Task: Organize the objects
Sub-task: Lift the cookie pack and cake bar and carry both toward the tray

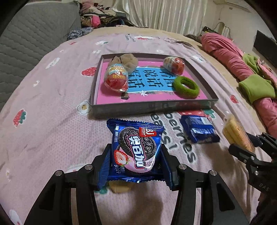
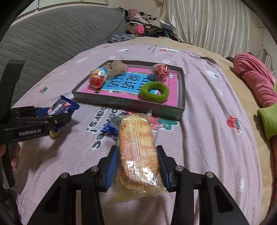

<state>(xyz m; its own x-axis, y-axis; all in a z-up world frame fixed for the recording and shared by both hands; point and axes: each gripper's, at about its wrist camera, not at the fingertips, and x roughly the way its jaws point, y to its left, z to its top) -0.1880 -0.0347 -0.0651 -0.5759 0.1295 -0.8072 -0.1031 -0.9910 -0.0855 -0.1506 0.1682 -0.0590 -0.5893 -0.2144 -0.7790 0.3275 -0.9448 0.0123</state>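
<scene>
My left gripper [image 1: 136, 155] is shut on a blue Oreo cookie pack [image 1: 136, 148], held above the pink bedspread. My right gripper [image 2: 137, 155] is shut on a clear pack of yellow crackers [image 2: 138, 152], also lifted off the bed. Ahead of both lies a shallow grey box [image 1: 152, 106] with a pink and blue card inside. In the box lie two red wrapped eggs [image 1: 116, 77] [image 1: 174, 64], a green fuzzy ring [image 1: 186, 87] and a beige cloth lump [image 1: 129, 60]. A second blue cookie pack [image 1: 199, 129] lies on the bed before the box.
A small yellow item [image 1: 119, 187] lies on the bedspread under the left gripper. A grey quilted headboard [image 1: 26, 39] stands on the left. Pink and green clothes [image 1: 242, 69] pile up on the right, more clothes [image 1: 100, 15] at the back by white curtains.
</scene>
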